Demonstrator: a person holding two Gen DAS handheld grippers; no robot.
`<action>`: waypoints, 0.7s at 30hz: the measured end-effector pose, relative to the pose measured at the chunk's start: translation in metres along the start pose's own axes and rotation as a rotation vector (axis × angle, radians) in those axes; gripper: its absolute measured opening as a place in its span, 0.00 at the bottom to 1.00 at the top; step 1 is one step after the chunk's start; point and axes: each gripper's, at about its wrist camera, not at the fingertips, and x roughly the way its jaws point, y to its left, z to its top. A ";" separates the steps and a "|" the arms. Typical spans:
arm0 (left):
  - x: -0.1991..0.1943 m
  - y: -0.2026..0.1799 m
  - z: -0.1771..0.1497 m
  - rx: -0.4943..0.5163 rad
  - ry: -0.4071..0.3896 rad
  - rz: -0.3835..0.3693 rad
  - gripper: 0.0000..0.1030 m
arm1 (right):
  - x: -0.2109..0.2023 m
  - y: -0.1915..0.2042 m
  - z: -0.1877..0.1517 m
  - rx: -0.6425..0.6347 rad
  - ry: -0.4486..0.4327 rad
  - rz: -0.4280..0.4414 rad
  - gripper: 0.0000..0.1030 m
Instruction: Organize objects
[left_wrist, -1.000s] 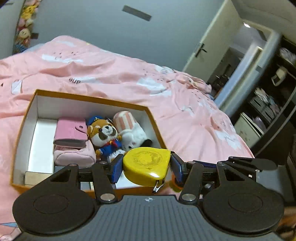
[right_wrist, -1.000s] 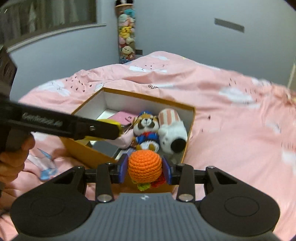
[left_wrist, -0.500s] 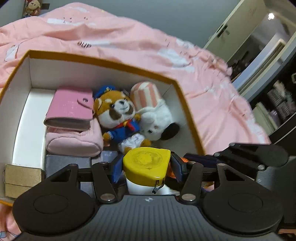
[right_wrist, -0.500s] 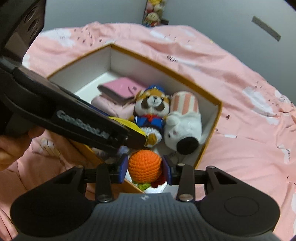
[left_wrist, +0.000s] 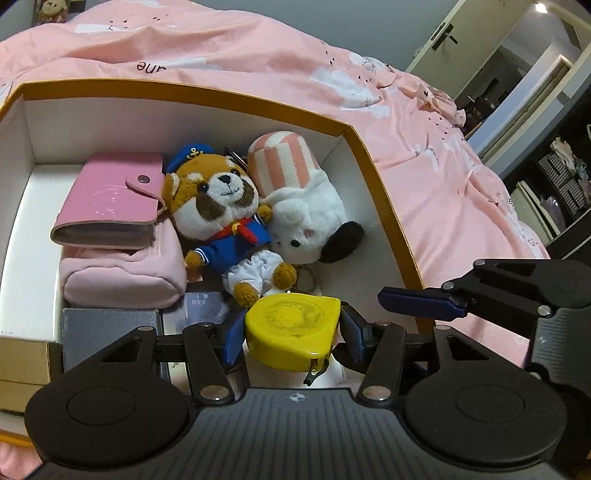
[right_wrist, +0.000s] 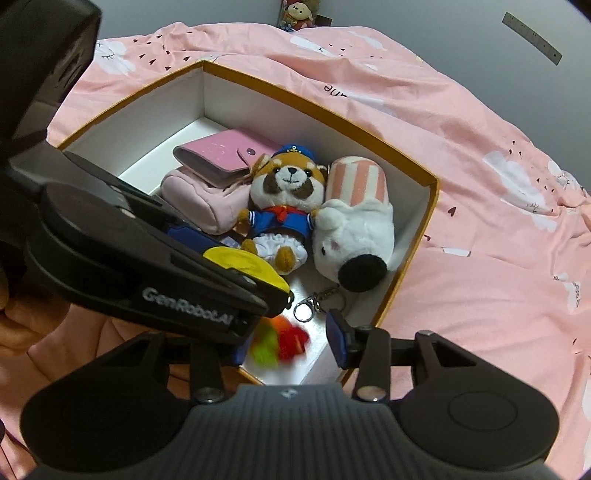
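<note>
Box (left_wrist: 384, 206), orange rim, white inside, on pink bed (left_wrist: 258, 55). Left wrist view: contents are a pink wallet (left_wrist: 110, 199) on a pink pouch (left_wrist: 122, 273) at left, sailor bear plush (left_wrist: 225, 221) centre, white plush (left_wrist: 306, 218) with striped hat at right, grey flat boxes near left. Left gripper (left_wrist: 291, 336) clamps a yellow tape measure (left_wrist: 291, 328) over the box's near end.

Right wrist view: same box (right_wrist: 424, 229). Right gripper (right_wrist: 288, 347) jaws opening, nothing gripped; a blurred orange, green and red crochet toy (right_wrist: 280, 339) sits between them, over the near box floor beside a metal key clasp (right_wrist: 314, 301).
</note>
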 end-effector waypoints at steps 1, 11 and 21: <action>0.000 0.000 0.000 -0.001 0.003 0.003 0.61 | 0.000 0.000 0.000 0.000 0.000 -0.003 0.45; -0.005 0.002 0.000 -0.012 -0.002 -0.015 0.66 | -0.006 0.002 0.000 -0.013 -0.018 -0.051 0.58; -0.046 -0.006 -0.004 0.011 -0.164 0.039 0.71 | -0.032 0.010 -0.001 -0.017 -0.068 -0.093 0.64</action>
